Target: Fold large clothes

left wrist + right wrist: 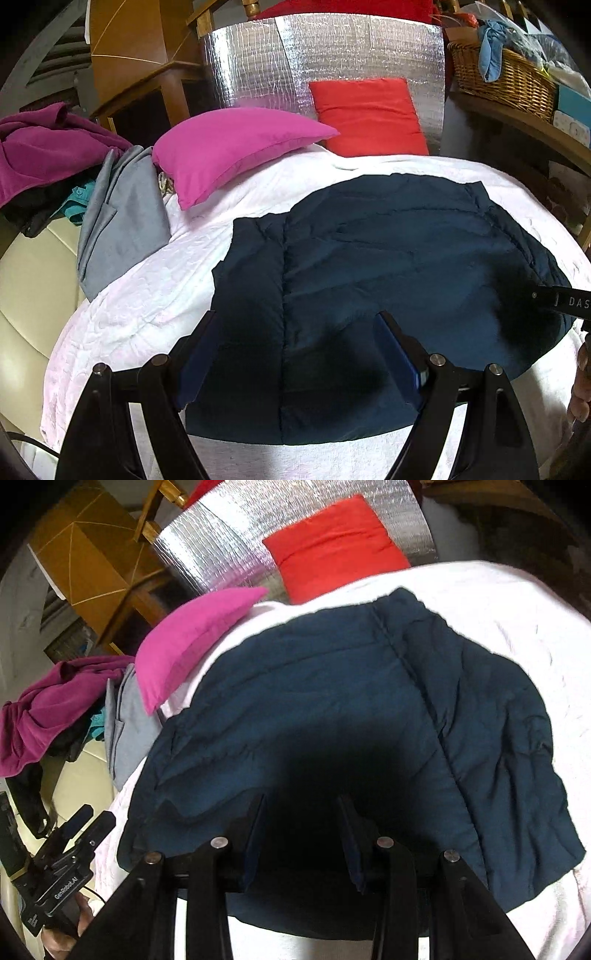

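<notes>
A dark navy quilted jacket point(388, 266) lies folded and flat on the white bedspread point(147, 295); it also shows in the right wrist view point(332, 709). My left gripper point(297, 321) is open and empty, hovering over the jacket's near left part. My right gripper point(301, 805) is open and empty above the jacket's near edge. The left gripper also shows at the lower left of the right wrist view point(85, 823), beside the bed. A tip of the right gripper shows at the right edge of the left wrist view point(569, 301).
A pink pillow point(229, 147) and a red pillow point(369, 114) lie at the head of the bed before a silver foil panel point(314, 55). A grey garment point(118, 221) and a magenta garment point(44, 147) are piled at the left. A wicker basket point(506, 77) stands at the right.
</notes>
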Available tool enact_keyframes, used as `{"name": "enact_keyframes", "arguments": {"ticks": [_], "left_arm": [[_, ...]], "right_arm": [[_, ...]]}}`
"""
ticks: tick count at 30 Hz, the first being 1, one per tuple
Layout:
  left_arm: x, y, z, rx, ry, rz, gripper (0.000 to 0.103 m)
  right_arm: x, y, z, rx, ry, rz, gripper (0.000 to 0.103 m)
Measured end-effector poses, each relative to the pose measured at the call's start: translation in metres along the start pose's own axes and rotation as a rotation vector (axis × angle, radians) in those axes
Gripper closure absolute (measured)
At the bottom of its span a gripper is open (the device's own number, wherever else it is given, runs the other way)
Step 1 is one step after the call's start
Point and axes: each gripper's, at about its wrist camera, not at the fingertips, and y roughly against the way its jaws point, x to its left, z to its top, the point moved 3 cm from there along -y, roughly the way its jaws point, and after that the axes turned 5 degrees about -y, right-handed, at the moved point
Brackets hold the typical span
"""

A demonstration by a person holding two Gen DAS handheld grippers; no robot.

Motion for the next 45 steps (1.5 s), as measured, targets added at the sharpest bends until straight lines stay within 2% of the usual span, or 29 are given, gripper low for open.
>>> {"name": "enact_keyframes", "arguments": {"ticks": [3, 7, 9, 11, 13, 16, 19, 21, 22, 24, 27, 30, 34, 37, 38, 39, 40, 41, 43, 45], "left_arm": [[-0.001, -0.01, -0.002, 0.029, -0.004, -0.001, 0.018], [0.013, -0.033, -0.01, 0.126, 0.056, -0.003, 0.018], [0.03, -0.04, -0.013, 0.158, 0.136, -0.016, 0.018], [0.047, -0.042, -0.016, 0.172, 0.231, -0.057, 0.018], [0.065, -0.044, -0.02, 0.181, 0.328, -0.105, 0.018], [0.088, -0.046, -0.031, 0.2, 0.421, -0.098, 0.018], [0.108, -0.042, -0.043, 0.208, 0.5, -0.08, 0.018], [0.116, -0.04, -0.056, 0.229, 0.58, -0.155, 0.018], [0.116, -0.041, -0.063, 0.26, 0.618, -0.19, 0.018], [0.113, -0.044, -0.076, 0.321, 0.682, -0.228, 0.018], [0.097, -0.051, -0.087, 0.405, 0.703, -0.263, 0.018], [0.086, -0.058, -0.09, 0.421, 0.748, -0.318, 0.018], [0.082, -0.072, -0.092, 0.39, 0.837, -0.37, 0.018], [0.083, -0.08, -0.091, 0.344, 0.901, -0.396, 0.019], [0.083, -0.082, -0.088, 0.322, 0.9, -0.399, 0.028], [0.082, -0.083, -0.084, 0.301, 0.889, -0.389, 0.036], [0.082, -0.085, -0.08, 0.286, 0.883, -0.386, 0.04], [0.081, -0.086, -0.076, 0.269, 0.88, -0.388, 0.046], [0.082, -0.086, -0.069, 0.232, 0.88, -0.4, 0.055], [0.083, -0.082, -0.06, 0.171, 0.851, -0.397, 0.059]], "right_arm": [[-0.002, 0.0, 0.0, 0.015, 0.004, 0.014, 0.061], [-0.011, 0.021, 0.006, -0.015, -0.022, 0.072, 0.061], [-0.025, 0.041, 0.013, -0.072, -0.056, 0.089, 0.061], [-0.045, 0.062, 0.019, -0.128, -0.109, 0.096, 0.054], [-0.066, 0.077, 0.02, -0.16, -0.173, 0.099, 0.035], [-0.098, 0.098, 0.018, -0.181, -0.251, 0.065, 0.034], [-0.122, 0.109, 0.009, -0.153, -0.353, 0.098, 0.034], [-0.135, 0.114, -0.003, -0.105, -0.444, 0.17, 0.033], [-0.136, 0.115, -0.011, -0.089, -0.476, 0.204, 0.029], [-0.134, 0.109, -0.025, -0.038, -0.511, 0.246, 0.021], [-0.125, 0.077, -0.045, 0.091, -0.569, 0.278, 0.02], [-0.113, 0.045, -0.048, 0.145, -0.586, 0.268, 0.02], [-0.106, 0.018, -0.044, 0.082, -0.641, 0.263, 0.02], [-0.103, 0.007, -0.034, 0.001, -0.669, 0.282, 0.02], [-0.098, 0.006, -0.031, -0.017, -0.64, 0.263, 0.021], [-0.092, 0.005, -0.027, -0.037, -0.592, 0.211, 0.03], [-0.087, 0.005, -0.023, -0.059, -0.552, 0.177, 0.047], [-0.085, 0.008, -0.02, -0.082, -0.534, 0.173, 0.049], [-0.076, 0.017, -0.011, -0.144, -0.488, 0.175, 0.062], [-0.063, 0.028, -0.002, -0.22, -0.419, 0.181, 0.064]]}}
